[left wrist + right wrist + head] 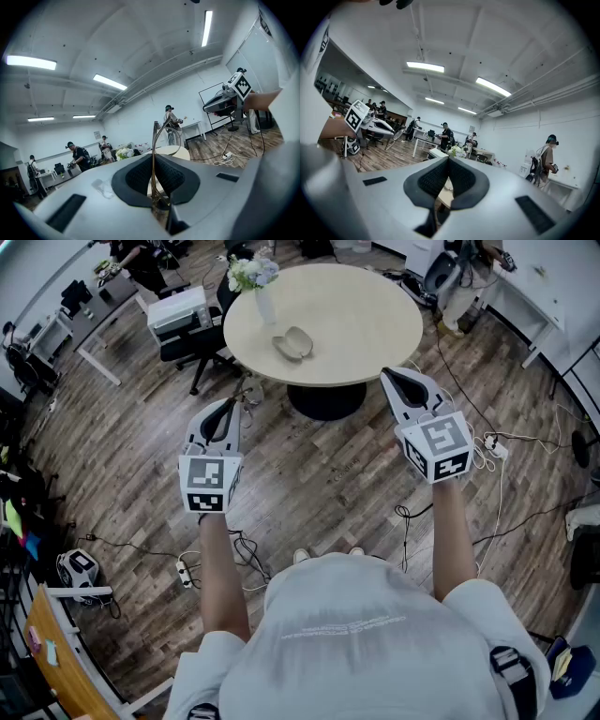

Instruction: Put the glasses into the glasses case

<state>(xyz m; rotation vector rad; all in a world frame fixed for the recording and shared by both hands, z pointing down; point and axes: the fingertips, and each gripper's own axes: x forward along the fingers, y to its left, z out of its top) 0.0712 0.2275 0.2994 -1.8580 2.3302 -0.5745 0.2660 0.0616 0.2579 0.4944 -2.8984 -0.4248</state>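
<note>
A greyish glasses case [293,343] lies near the middle of the round beige table [375,315]. Both grippers hang in the air short of the table's near edge, pointing toward it. My left gripper [228,407] is shut on thin metal-framed glasses [154,140]; the frame sticks up from between its pads, and a lens [177,136] curves off to the right. My right gripper [394,379] is shut with nothing in it, and its pads [459,176] meet at the tip. From the right gripper view, the left gripper [370,123] shows with the glasses [396,135] at its tip.
A white vase of flowers [255,277] stands at the table's far left. A black office chair [192,341] with a white box [176,307] sits left of the table. Cables and a power strip [494,448] lie on the wooden floor. Other people [75,157] stand at desks further off.
</note>
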